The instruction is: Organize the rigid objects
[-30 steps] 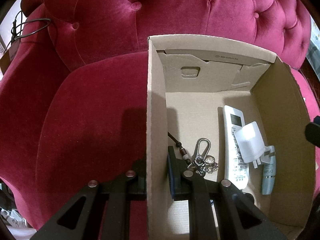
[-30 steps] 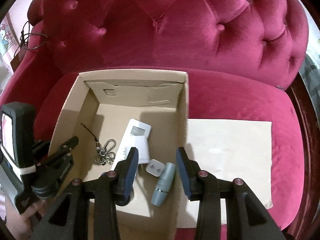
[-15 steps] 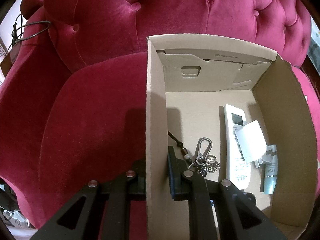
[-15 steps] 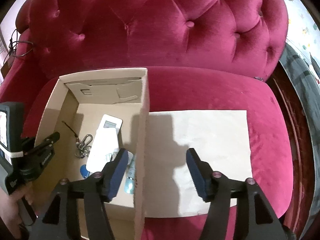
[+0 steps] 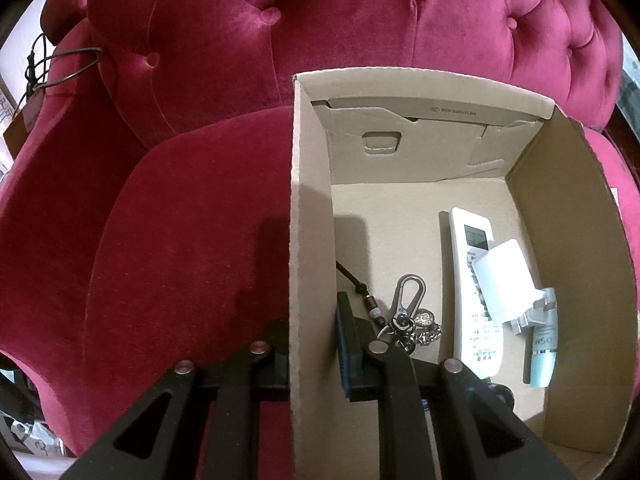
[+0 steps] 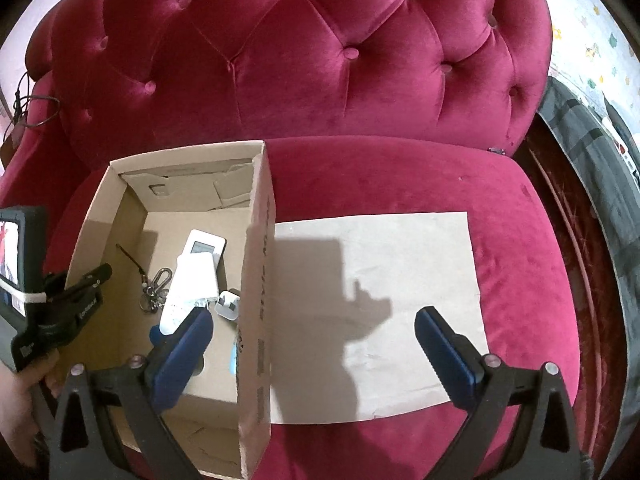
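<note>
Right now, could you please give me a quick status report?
Left tool shut on box wall. Right tool opening, empty. Remote, keys boxed. Nothing blocking.

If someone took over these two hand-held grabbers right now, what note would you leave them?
Left gripper: shut on the cardboard box, clamping its side wall.
Right gripper: jaws opening, nothing between them, above the brown paper sheet on the red sofa.
In the box: white remote, white charger plug lying on it, pale blue tube, keychain.
Done: four items boxed.
Left: the paper sheet shows nothing more to collect; check around it before letting go of the box.
</note>
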`<state>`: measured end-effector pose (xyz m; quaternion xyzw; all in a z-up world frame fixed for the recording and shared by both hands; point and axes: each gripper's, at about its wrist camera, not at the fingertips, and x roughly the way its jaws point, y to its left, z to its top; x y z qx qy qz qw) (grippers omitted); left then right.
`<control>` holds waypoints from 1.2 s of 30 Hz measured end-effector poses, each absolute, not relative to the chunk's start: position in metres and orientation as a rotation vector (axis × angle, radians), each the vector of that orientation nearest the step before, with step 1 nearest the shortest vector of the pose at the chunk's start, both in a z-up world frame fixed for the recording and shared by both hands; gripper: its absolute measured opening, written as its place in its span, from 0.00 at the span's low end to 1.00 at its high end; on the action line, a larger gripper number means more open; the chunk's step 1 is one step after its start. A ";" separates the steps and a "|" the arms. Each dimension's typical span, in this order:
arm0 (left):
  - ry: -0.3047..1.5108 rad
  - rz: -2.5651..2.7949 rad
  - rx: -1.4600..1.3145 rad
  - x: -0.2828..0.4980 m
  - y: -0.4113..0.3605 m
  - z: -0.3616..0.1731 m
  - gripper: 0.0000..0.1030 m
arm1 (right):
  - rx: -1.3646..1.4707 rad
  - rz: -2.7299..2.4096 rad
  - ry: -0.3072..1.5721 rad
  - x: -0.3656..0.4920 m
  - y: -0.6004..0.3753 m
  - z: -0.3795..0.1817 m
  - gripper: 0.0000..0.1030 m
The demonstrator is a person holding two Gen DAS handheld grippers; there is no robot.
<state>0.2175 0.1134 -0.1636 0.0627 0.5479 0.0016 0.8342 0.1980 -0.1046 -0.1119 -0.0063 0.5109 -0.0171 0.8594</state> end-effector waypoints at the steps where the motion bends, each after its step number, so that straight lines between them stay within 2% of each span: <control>1: 1.162 0.005 0.133 0.217 0.113 -0.163 0.17 | -0.014 -0.033 1.073 0.197 -0.105 -0.112 1.00; 4: 1.160 0.014 0.151 0.216 0.109 -0.161 0.21 | -0.004 -0.029 1.075 0.195 -0.107 -0.112 1.00; 5: 1.153 0.016 0.157 0.215 0.108 -0.159 0.31 | -0.002 -0.027 1.074 0.194 -0.109 -0.111 1.00; 6: 1.148 0.016 0.160 0.215 0.108 -0.157 0.48 | -0.001 -0.025 1.073 0.194 -0.110 -0.111 1.00; 9: 1.129 0.027 0.160 0.211 0.107 -0.149 0.75 | 0.005 -0.019 1.069 0.191 -0.113 -0.109 1.00; 11: 1.132 0.022 0.149 0.209 0.105 -0.144 0.92 | 0.008 -0.015 1.069 0.189 -0.115 -0.108 1.00; 13: 1.126 0.007 0.136 0.205 0.103 -0.138 0.99 | 0.010 -0.016 1.066 0.186 -0.118 -0.106 1.00; 36: 1.070 0.002 0.126 0.124 0.068 -0.058 1.00 | 0.034 0.004 0.990 0.132 -0.145 -0.061 1.00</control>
